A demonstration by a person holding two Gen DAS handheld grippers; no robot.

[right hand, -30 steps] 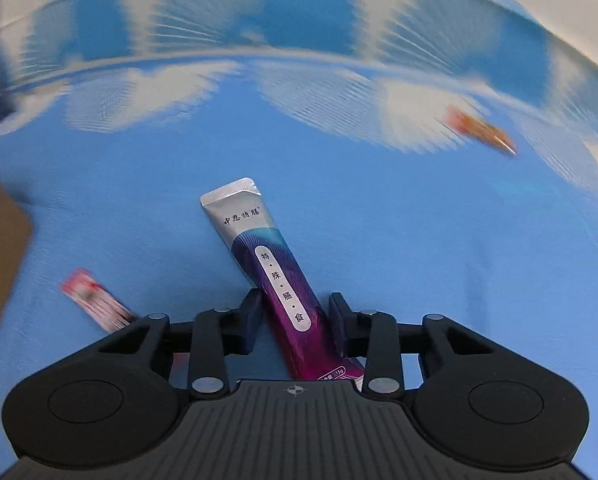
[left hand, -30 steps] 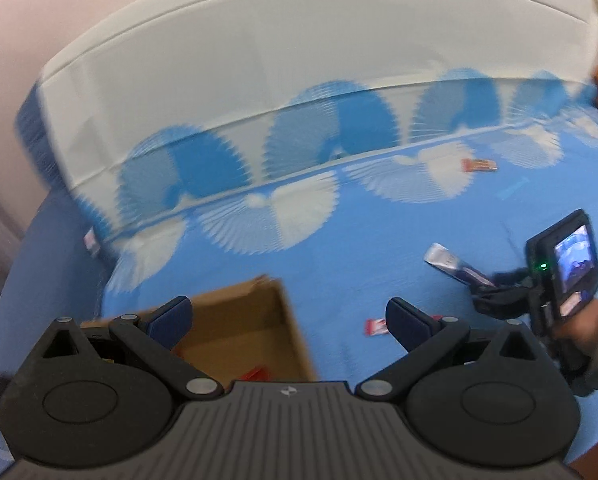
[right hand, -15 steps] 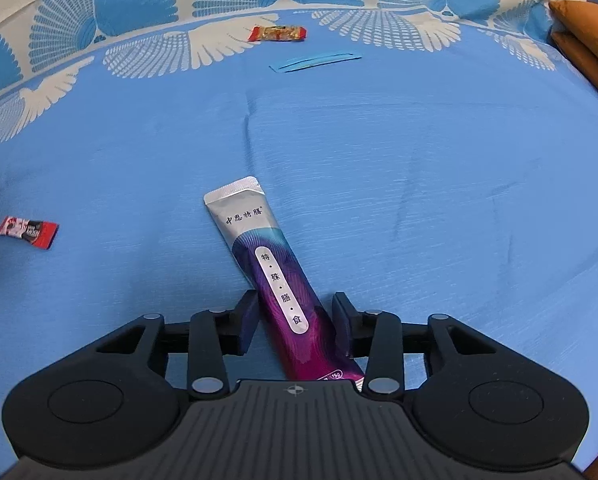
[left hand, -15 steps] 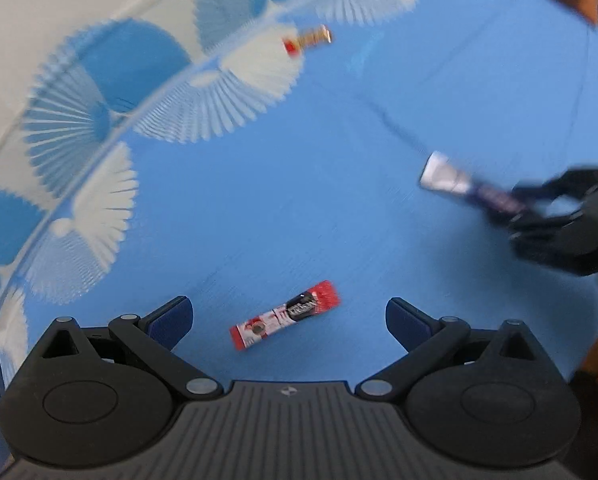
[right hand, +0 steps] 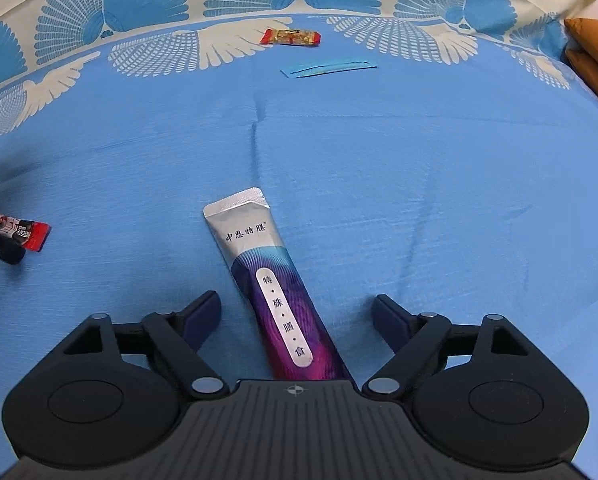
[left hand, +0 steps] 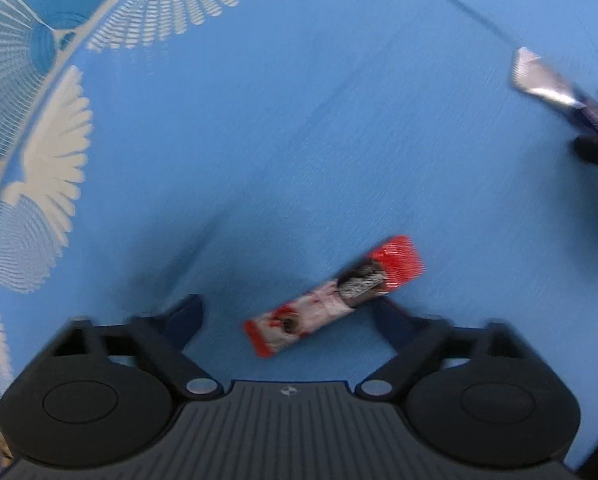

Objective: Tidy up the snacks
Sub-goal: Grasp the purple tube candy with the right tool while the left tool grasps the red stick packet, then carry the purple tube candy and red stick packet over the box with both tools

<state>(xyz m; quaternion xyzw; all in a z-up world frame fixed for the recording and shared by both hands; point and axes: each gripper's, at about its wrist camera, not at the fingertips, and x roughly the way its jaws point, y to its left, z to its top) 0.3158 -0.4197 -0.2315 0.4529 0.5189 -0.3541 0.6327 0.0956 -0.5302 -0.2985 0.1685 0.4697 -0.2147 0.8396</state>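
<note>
A small red-and-white snack bar (left hand: 333,296) lies slantwise on the blue bedspread (left hand: 299,120), between the fingers of the left gripper (left hand: 289,314), whose jaws are closing around it; its red end lies just beside the right finger, but the blur hides whether that pad touches the wrapper, and the left finger stands clear of it. To the right in that view, near the edge, the silver end of a long sachet (left hand: 539,80) shows beside the dark tips of the other gripper. In the right wrist view the same silver-and-purple sachet (right hand: 275,292) lies flat on the bedspread (right hand: 419,160), running from between the fingers of the right gripper (right hand: 297,312) away toward the far side; these jaws are opening and both pads stand apart from the packet. At the far left the snack bar (right hand: 21,232) is seen again. Farther off, near the fan-patterned border, lie an orange-red wrapped snack (right hand: 291,37) and, just nearer, a thin blue strip (right hand: 327,68). An orange cushion (right hand: 595,56) sits at the far right.
</note>
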